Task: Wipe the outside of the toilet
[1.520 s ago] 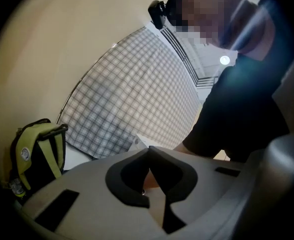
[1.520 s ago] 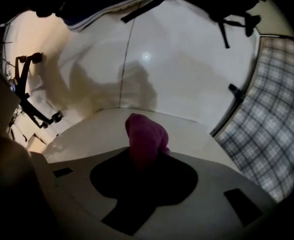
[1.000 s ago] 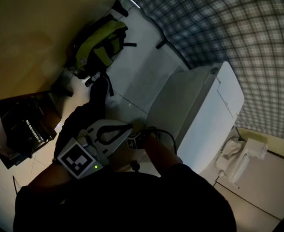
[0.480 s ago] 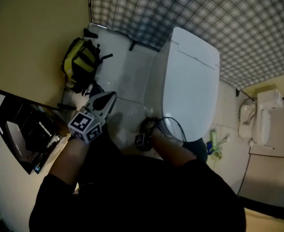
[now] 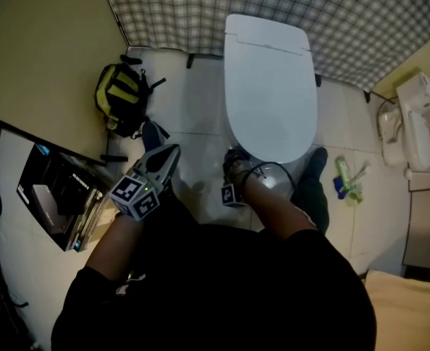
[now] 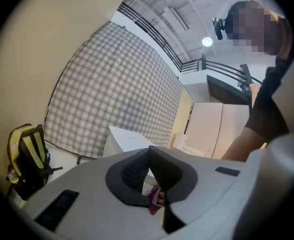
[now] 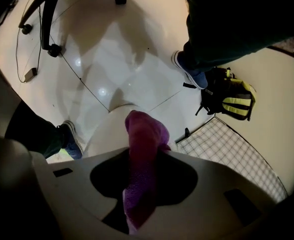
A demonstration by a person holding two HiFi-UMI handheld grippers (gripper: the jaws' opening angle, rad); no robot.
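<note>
Head view: toilet [image 5: 270, 79], lid down, stands against the plaid wall [image 5: 178, 13]; right tongs [image 5: 235, 168] at its front rim.
Left gripper view: left tongs [image 6: 150, 151] closed, empty.
Right gripper view: right tongs clamped on purple cloth [image 7: 143, 149].

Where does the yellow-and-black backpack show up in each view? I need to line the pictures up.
Head view: the backpack is at upper left, on the floor by the yellow wall, left of the toilet.
Left gripper view: it is at the lower left edge, left of the toilet.
Right gripper view: it is right of centre, above the checked panel.
Shared landmark: the checked panel, beside the backpack in all three views.
</note>
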